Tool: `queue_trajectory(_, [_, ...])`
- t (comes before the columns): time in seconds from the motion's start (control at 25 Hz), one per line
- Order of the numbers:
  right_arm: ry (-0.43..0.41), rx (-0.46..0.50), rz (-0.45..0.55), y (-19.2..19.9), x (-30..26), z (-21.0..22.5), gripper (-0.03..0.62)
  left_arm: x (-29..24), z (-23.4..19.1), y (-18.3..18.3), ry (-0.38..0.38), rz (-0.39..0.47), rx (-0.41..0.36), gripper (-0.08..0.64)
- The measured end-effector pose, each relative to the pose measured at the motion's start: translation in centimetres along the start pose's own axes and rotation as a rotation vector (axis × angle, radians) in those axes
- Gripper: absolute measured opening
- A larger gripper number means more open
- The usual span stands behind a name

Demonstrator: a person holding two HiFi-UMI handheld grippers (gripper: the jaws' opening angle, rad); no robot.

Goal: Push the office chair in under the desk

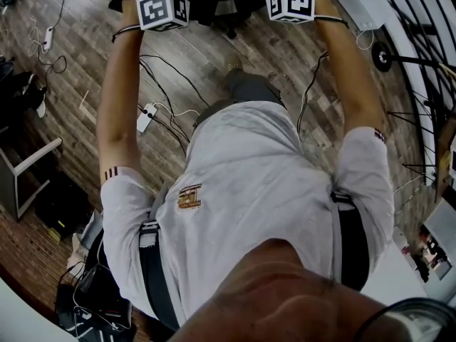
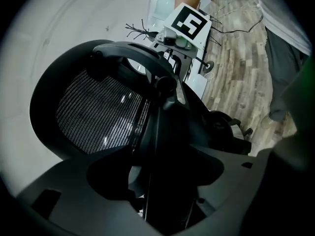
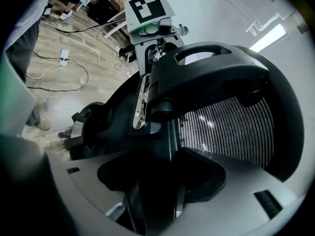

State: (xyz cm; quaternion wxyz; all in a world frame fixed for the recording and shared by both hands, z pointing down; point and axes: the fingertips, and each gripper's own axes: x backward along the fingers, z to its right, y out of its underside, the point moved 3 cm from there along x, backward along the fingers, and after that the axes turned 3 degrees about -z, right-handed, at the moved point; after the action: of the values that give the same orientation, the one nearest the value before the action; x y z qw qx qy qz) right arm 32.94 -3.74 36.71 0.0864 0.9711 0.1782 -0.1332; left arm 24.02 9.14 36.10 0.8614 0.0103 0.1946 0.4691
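The black office chair [image 1: 214,6] shows only as a dark shape at the top edge of the head view, between my outstretched arms. In the left gripper view its mesh backrest [image 2: 98,117] fills the frame, and my left gripper [image 2: 157,181] is shut on the backrest's edge frame. The right gripper [image 3: 157,191] is likewise shut on the opposite edge of the mesh backrest [image 3: 231,132]. Each marker cube, left [image 1: 162,7] and right [image 1: 291,2], sits at the chair's top. I cannot make out the desk.
I stand on a wood-plank floor [image 1: 71,84] with a white power strip [image 1: 146,117] and loose cables just ahead. Black bags [image 1: 92,298] lie at lower left, a white-framed seat [image 1: 28,166] at left, and a black metal rack [image 1: 417,84] at right.
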Motion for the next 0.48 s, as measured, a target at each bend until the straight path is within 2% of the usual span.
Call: queue_trajectory(0.48, [0.003,-0.005,-0.047,0.4,-7.5,1.9,0.253,-6.8,-2.9,4.3,0.023,-0.029,0.008,0.327])
